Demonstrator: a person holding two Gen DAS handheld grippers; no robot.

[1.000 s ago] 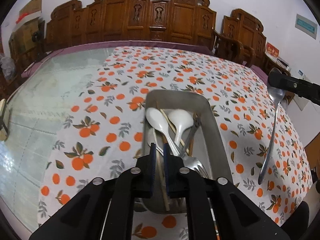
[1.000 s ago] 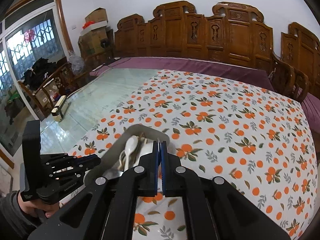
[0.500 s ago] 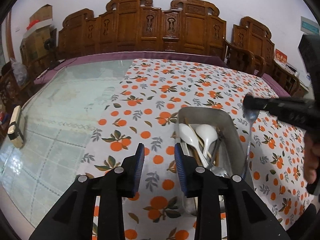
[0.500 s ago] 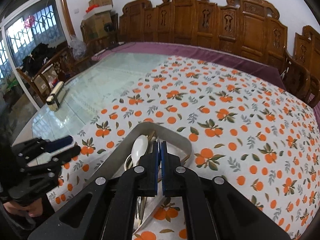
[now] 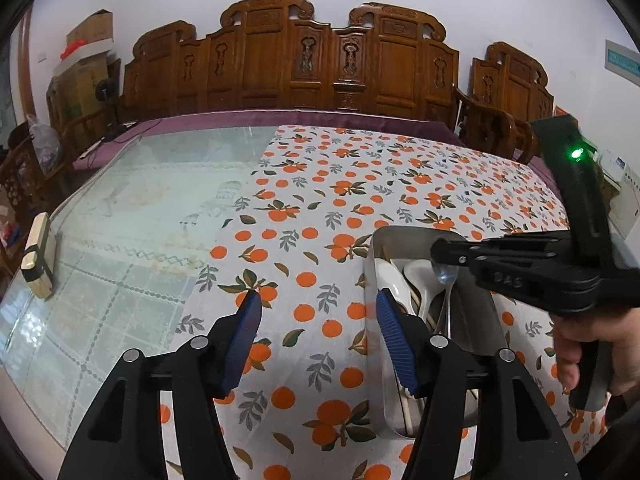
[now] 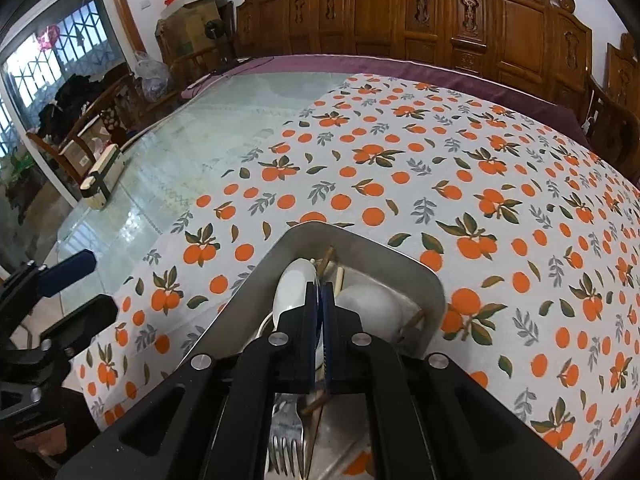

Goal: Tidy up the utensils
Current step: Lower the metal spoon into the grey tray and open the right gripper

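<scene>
Two grippers work over the orange-print table (image 5: 340, 184). The left gripper (image 5: 318, 316) hovers beside the steel tray (image 6: 400, 264), its fingers opening with nothing between them. The right gripper (image 6: 321, 296) has its fingers pinched tight on a metal spoon (image 5: 446, 280) hanging into the tray above white spoons (image 6: 294, 284), chopsticks and a fork (image 6: 286, 440).

I see: tablecloth (image 5: 320, 184) white with orange fruit, grey-green leaves | tray (image 6: 360, 248) silver | spoons (image 6: 296, 292) white | my gripper pads (image 5: 394, 344) blue | chairs (image 5: 280, 60) brown
</scene>
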